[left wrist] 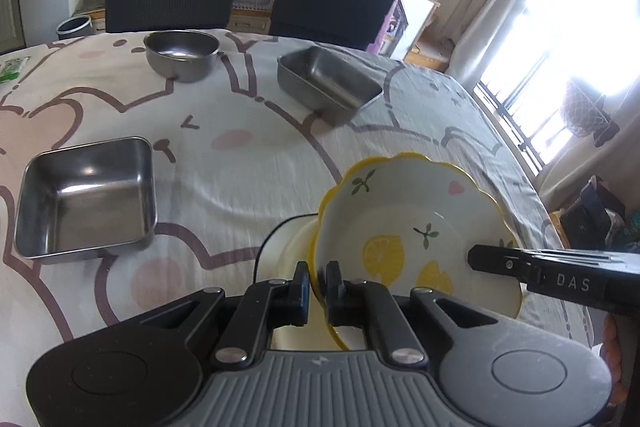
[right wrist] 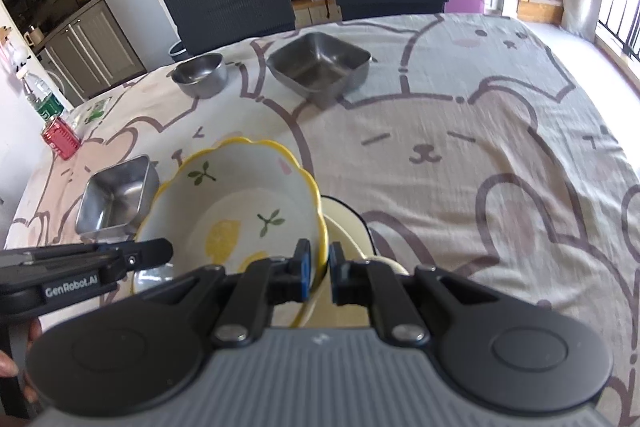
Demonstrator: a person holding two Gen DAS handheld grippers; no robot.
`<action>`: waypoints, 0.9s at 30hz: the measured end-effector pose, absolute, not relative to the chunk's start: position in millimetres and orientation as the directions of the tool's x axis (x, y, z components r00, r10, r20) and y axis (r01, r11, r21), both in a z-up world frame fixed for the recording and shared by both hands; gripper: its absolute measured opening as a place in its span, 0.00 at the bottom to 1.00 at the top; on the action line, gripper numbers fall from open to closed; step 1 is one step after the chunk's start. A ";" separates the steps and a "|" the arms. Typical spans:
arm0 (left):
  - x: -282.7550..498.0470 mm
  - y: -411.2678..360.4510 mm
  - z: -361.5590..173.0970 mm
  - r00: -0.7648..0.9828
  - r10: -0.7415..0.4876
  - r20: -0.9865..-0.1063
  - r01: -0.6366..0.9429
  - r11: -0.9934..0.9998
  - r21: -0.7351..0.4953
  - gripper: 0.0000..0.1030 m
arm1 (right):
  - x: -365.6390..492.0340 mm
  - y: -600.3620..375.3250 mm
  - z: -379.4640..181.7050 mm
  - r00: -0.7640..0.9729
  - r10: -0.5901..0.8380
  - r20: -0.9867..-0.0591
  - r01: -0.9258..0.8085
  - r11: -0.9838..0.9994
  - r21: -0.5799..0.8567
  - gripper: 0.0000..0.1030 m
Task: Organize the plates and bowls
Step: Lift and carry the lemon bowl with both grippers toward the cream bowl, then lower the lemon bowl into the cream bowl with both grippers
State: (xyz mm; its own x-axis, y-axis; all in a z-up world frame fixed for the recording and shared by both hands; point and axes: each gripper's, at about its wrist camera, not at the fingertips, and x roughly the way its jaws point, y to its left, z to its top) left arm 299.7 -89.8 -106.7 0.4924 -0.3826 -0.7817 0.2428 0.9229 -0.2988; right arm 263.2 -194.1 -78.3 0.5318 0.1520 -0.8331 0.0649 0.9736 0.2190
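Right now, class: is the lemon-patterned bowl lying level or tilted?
Tilted. The lemon-patterned bowl is held by its rim between the left hand-held gripper and right hand-held gripper, its inside facing both cameras, over a cream dish.

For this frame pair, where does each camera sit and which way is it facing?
Left wrist: on the left gripper, looking down and across the table; its jaws clamp the lemon bowl's rim; the right gripper enters from the right.
Right wrist: on the right gripper, same direction; it clamps the opposite rim; the left gripper and fingers show at left.
Shared: the bowl, a cream dish beneath, three steel containers, two chairs.
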 end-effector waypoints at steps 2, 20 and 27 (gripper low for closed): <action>298.8 -92.5 -109.0 0.485 -0.381 -0.787 0.255 0.923 -0.289 0.08 | 263.6 -195.9 -80.3 0.520 0.152 -0.840 0.068 0.974 0.218 0.11; 293.4 -112.3 -137.5 0.389 -0.320 -0.864 0.338 0.922 -0.190 0.15 | 269.6 -189.7 -97.5 0.428 0.117 -0.896 0.061 0.986 0.158 0.10; 292.4 -117.0 -142.5 0.378 -0.303 -0.875 0.364 0.918 -0.160 0.18 | 273.7 -184.2 -101.4 0.408 0.089 -0.908 0.036 0.993 0.113 0.10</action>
State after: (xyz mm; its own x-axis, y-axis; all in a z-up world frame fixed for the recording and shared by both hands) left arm 292.4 -117.0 -142.5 0.3778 -0.3027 -0.8750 0.3640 0.9175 -0.1603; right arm 273.7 -184.2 -101.4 0.4085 0.0888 -0.9084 0.0356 0.9929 0.1131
